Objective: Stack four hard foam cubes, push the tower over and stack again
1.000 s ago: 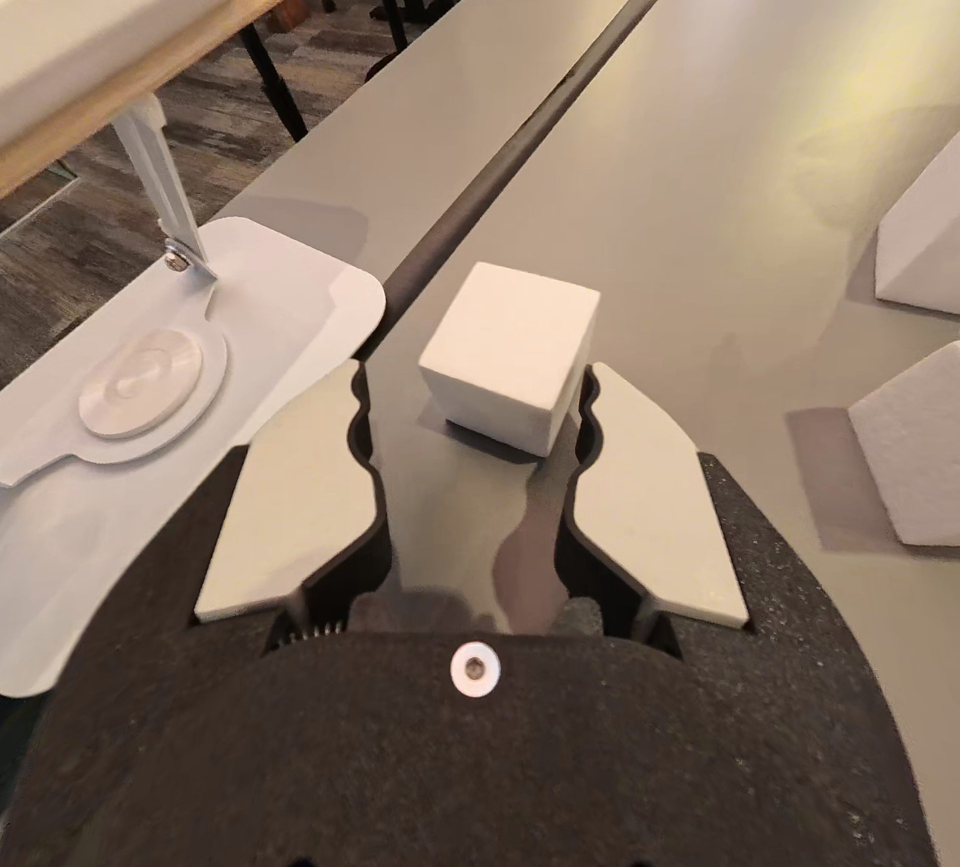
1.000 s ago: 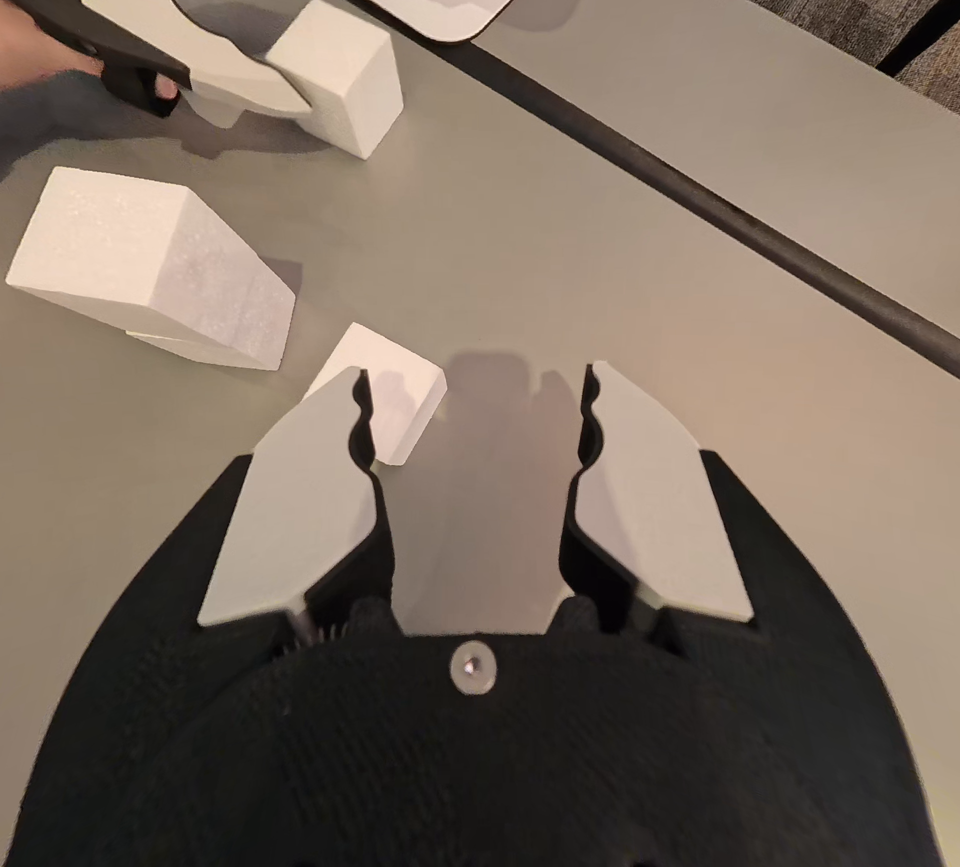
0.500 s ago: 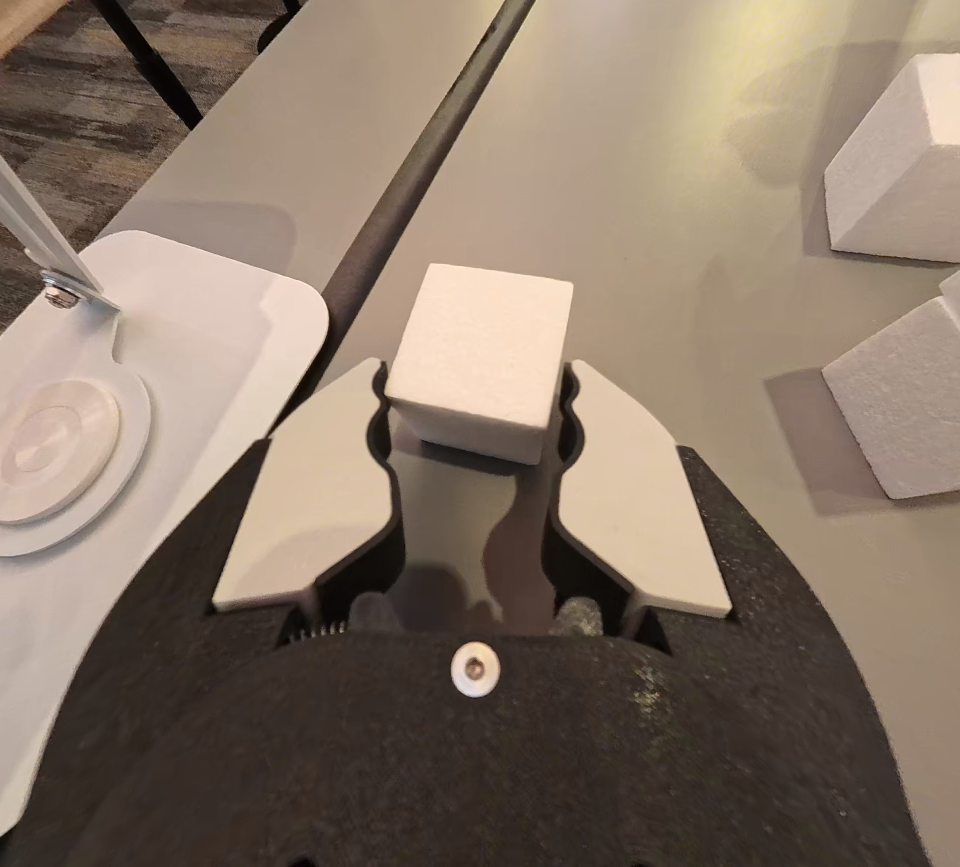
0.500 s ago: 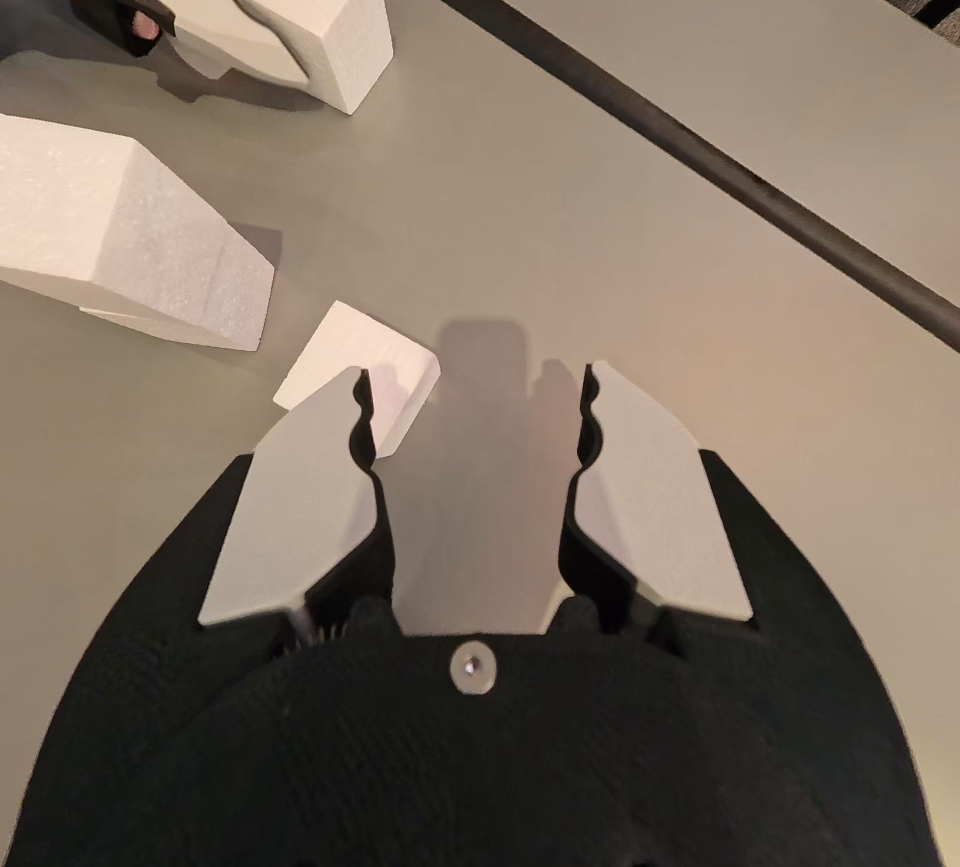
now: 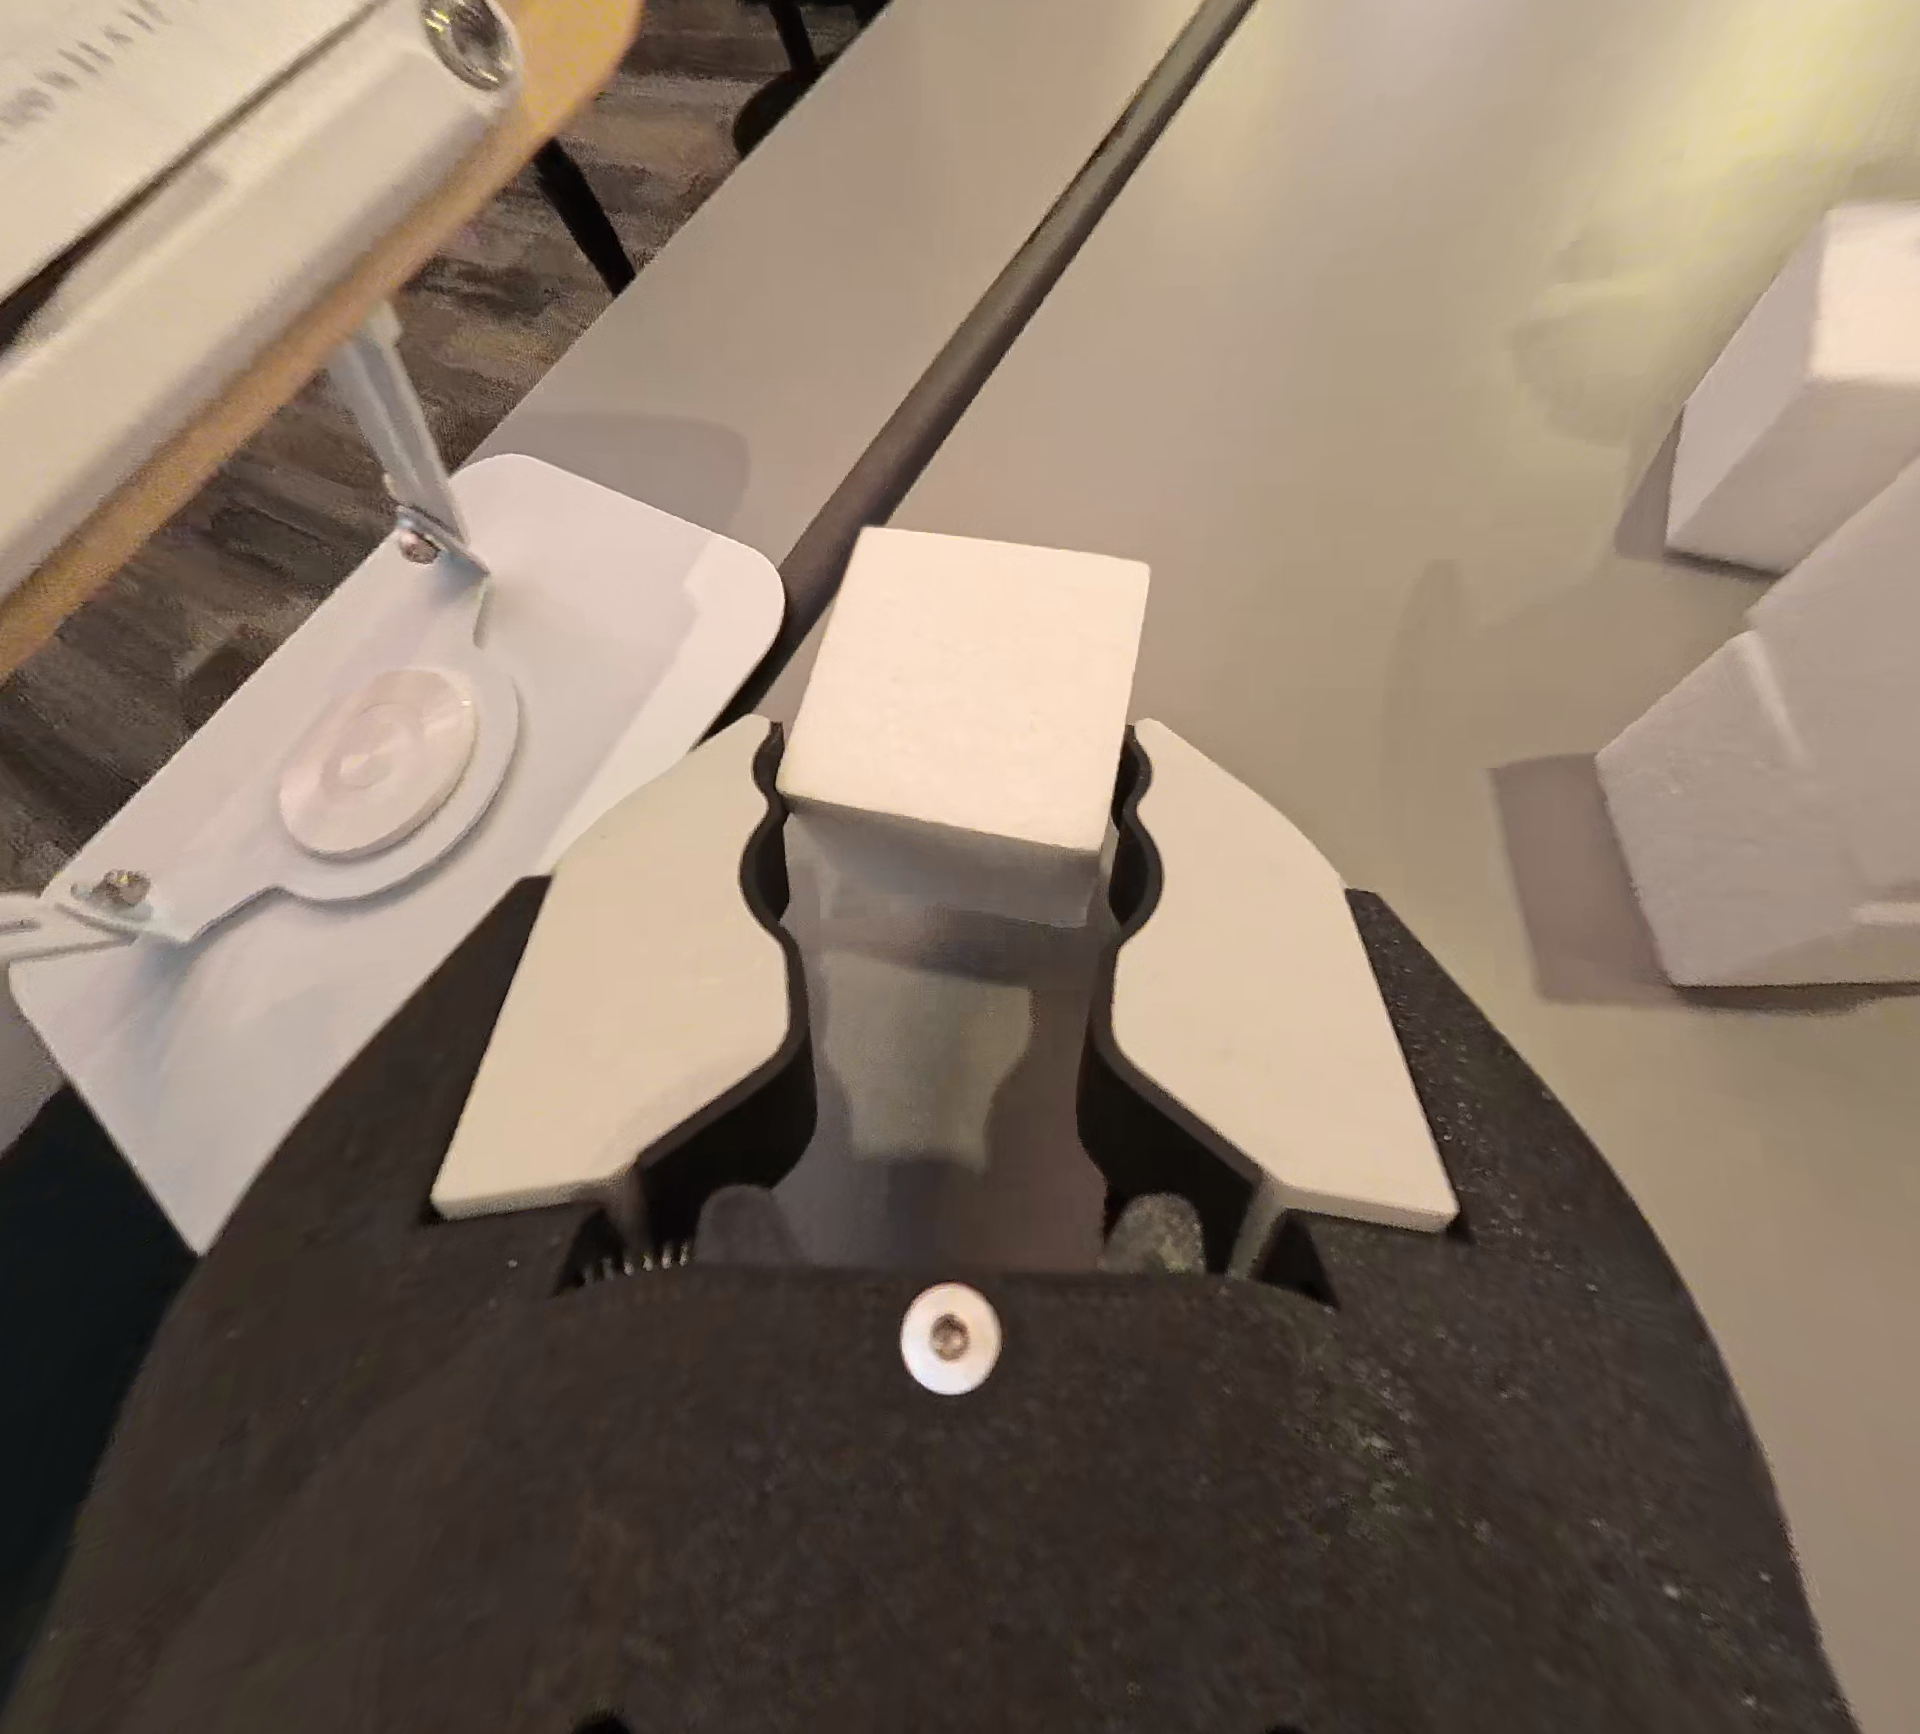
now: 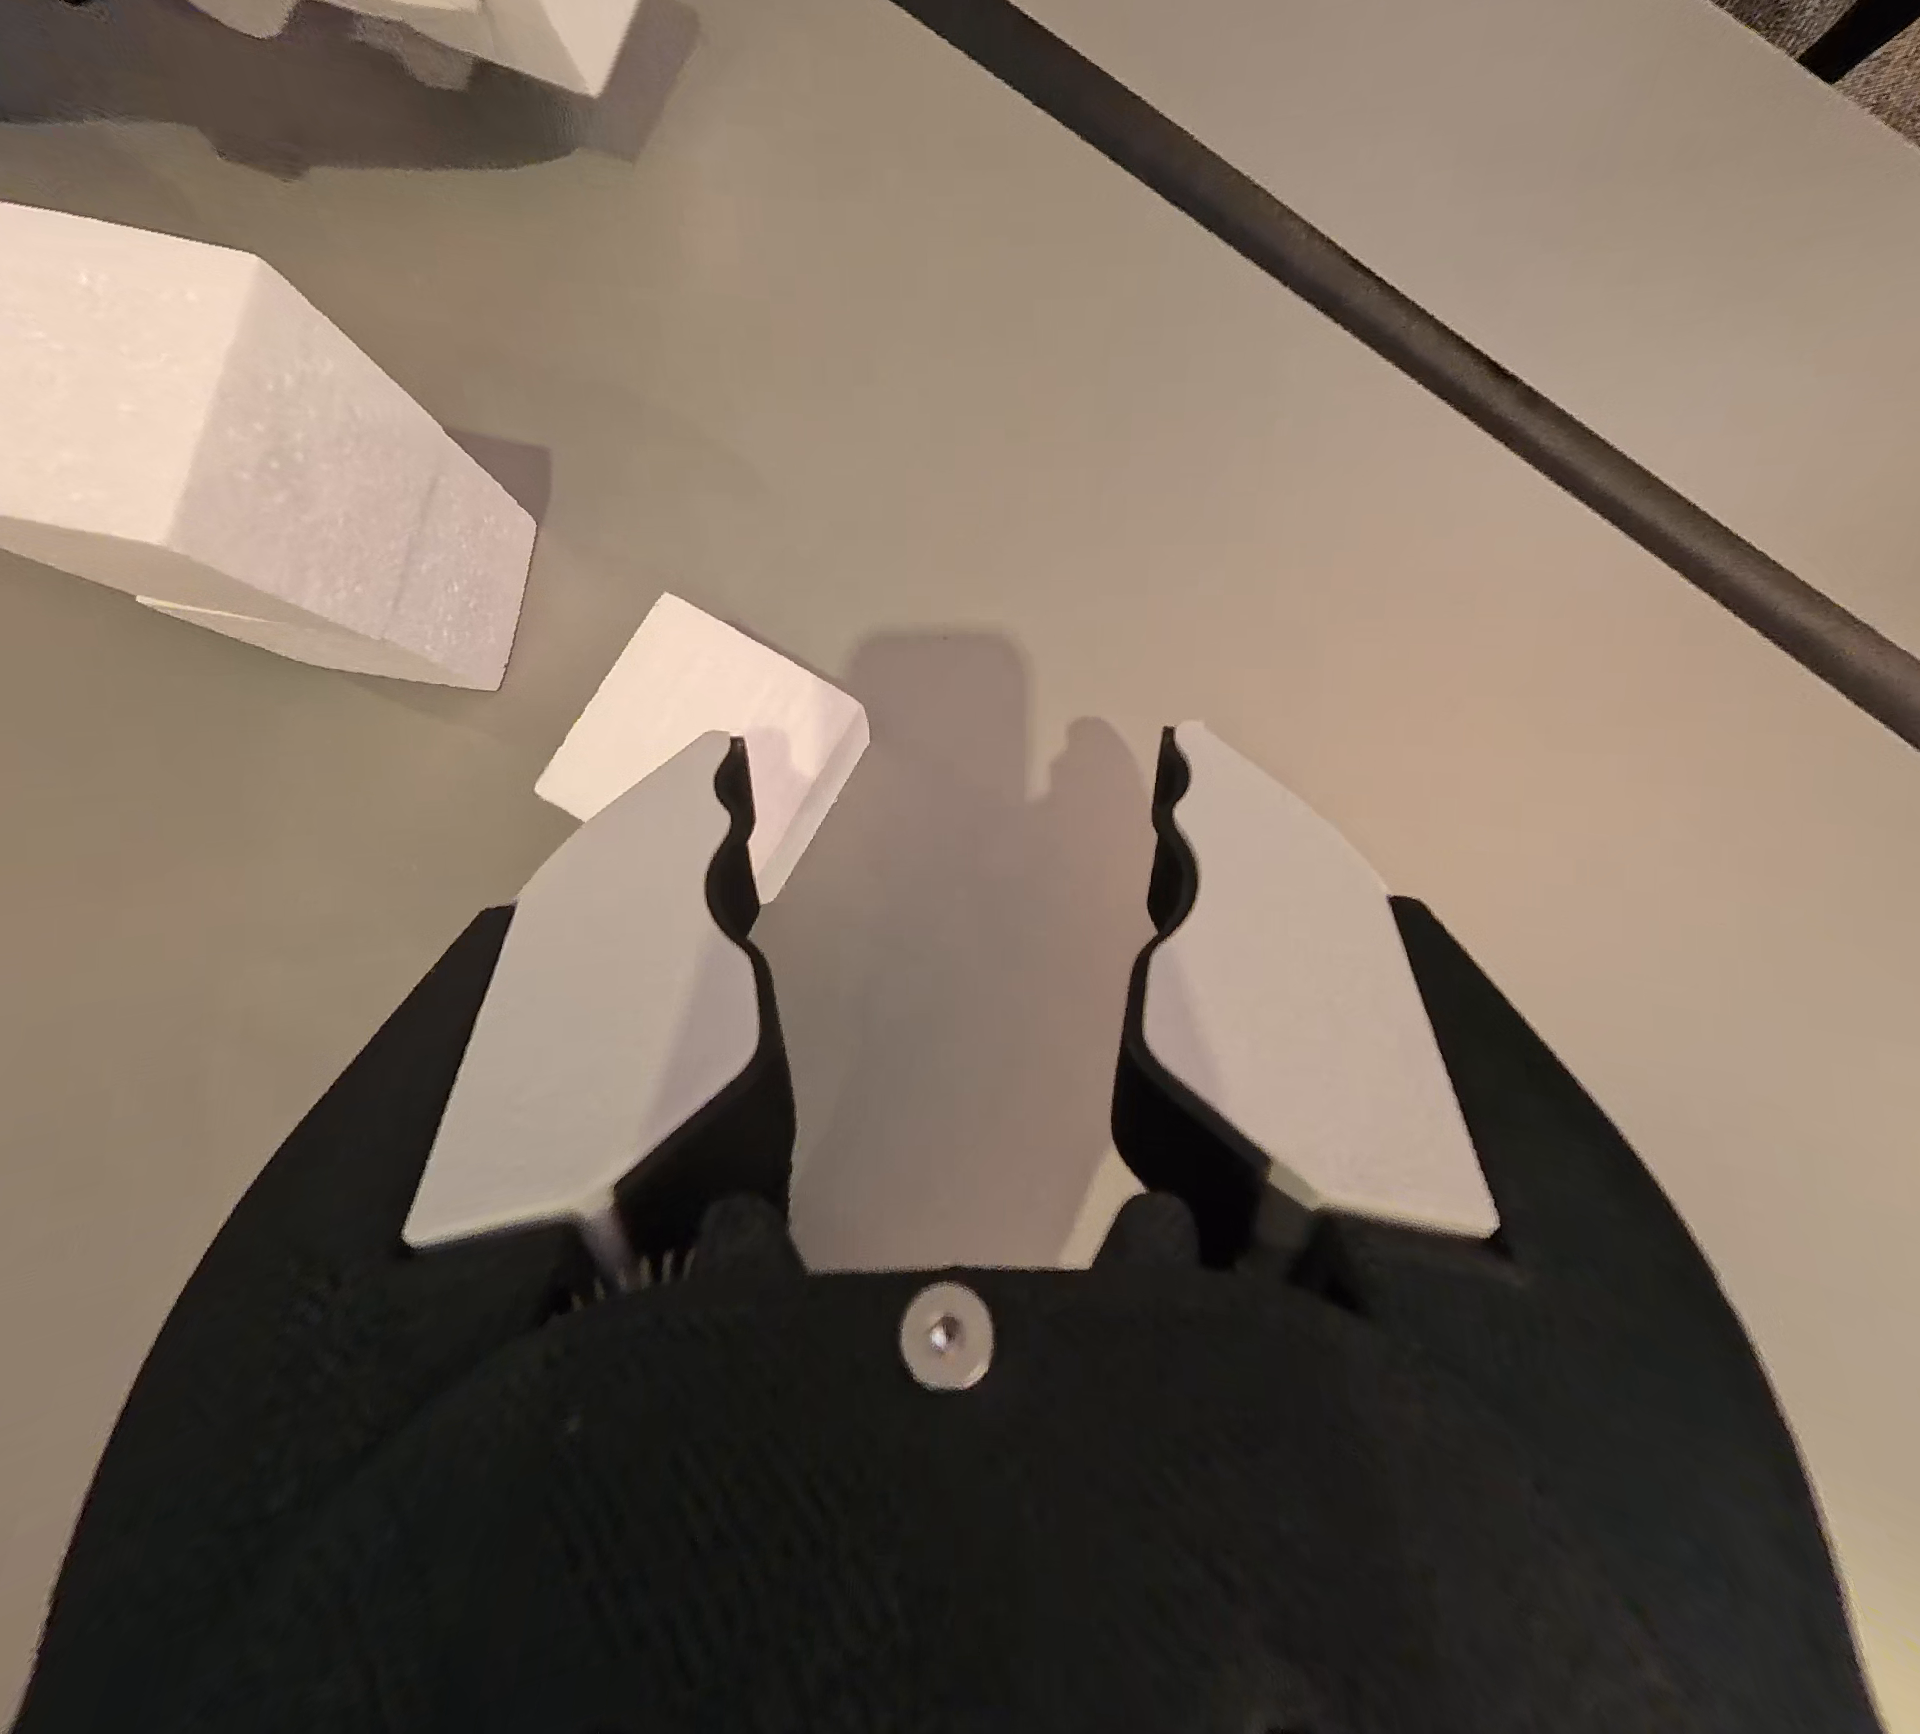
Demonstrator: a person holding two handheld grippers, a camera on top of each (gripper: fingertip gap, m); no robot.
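A grey surface (image 5: 1351, 354) fills most of the frame, with a dark gap (image 5: 1081, 219) running across it. Upper left shows a wooden table (image 5: 582, 53), black legs (image 5: 582, 219) and dark patterned floor (image 5: 499, 271).

Left gripper (image 5: 951, 754) clamped on white foam cube (image 5: 961, 692), lifted clear of grey table (image 5: 1351, 354). Two more foam blocks (image 5: 1766, 811) at 3 o'clock. White stand base (image 5: 312, 905) at 9 o'clock.
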